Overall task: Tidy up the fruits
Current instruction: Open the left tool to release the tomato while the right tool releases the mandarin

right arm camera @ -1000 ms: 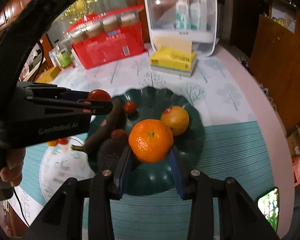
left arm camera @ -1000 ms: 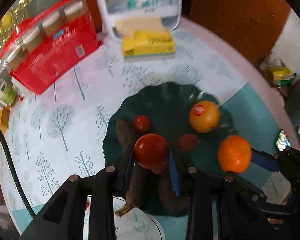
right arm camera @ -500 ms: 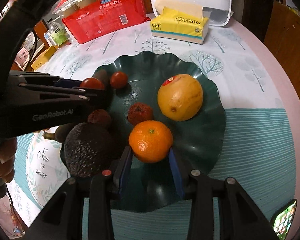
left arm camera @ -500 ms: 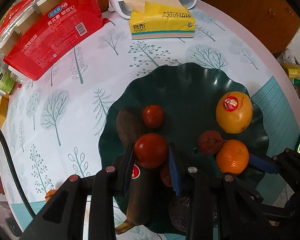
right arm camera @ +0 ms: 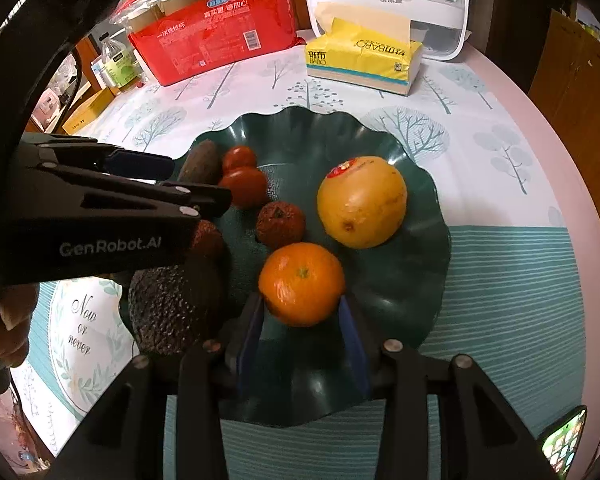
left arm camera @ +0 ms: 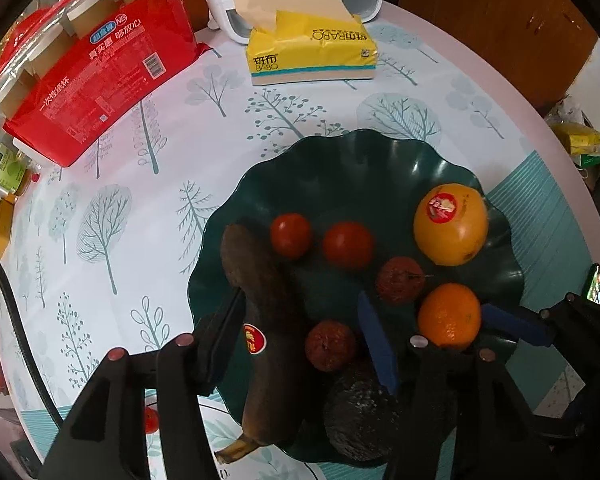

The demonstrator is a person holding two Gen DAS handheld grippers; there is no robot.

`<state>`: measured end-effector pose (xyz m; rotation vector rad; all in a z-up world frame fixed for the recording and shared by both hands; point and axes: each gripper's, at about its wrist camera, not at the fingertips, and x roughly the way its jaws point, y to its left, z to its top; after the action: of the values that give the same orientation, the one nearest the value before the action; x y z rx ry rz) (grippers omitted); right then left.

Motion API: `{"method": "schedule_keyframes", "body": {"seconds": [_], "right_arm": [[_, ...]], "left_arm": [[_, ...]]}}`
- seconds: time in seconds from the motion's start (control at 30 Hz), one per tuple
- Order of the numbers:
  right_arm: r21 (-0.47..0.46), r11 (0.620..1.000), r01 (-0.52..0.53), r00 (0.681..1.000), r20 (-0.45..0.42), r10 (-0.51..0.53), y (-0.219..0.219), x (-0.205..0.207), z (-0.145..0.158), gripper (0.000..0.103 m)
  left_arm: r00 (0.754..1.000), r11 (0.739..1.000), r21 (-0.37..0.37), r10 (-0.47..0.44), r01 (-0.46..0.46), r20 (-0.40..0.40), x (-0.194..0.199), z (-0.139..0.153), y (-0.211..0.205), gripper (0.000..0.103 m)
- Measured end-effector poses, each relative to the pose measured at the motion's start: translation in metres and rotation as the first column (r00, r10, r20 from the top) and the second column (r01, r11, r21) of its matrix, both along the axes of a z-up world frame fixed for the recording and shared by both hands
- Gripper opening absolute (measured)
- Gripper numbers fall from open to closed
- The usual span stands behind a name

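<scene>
Gripper work here is split between two tools over the dark green fruit plate (right arm camera: 428,200). On the right, the right gripper (right arm camera: 302,322) has its blue pads on either side of the mandarin (right arm camera: 302,284), which sits low on the plate just ahead of the fingertips; whether the pads are clamped on it or only touching is hard to tell from this angle, though the left view suggests they bracket it closely. To finish this placement well, part the jaws fully before drawing straight back, so the round fruit does not roll toward the plate's near rim. On the left, the left gripper (left arm camera: 300,332) is spread wide and holds nothing; between its fingers lie the dark banana (left arm camera: 260,300) and a small wrinkled brown fruit (left arm camera: 330,345), with two tomatoes (left arm camera: 348,245) farther ahead and the yellow stickered citrus (left arm camera: 451,224) ahead and to its right. A rough avocado (right arm camera: 166,312) sits close under its right finger. Lift the left tool upward, not sideways, since both fingers hang near loose fruit that would roll easily.
</scene>
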<state>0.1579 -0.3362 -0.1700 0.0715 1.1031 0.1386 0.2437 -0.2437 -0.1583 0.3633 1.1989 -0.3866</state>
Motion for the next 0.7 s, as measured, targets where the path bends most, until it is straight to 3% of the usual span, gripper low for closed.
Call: {"method": "schedule_keyframes", "body": {"seconds": [0.7], "right_arm": [[-0.008,0.999,0.045,0.998,0.049,-0.045,0.0,-0.02,0.024,0.041]], "left_arm": [[0.998,0.999,-0.039,0.026,-0.024,0.063,-0.033,0.04,0.026,0.072]]}}
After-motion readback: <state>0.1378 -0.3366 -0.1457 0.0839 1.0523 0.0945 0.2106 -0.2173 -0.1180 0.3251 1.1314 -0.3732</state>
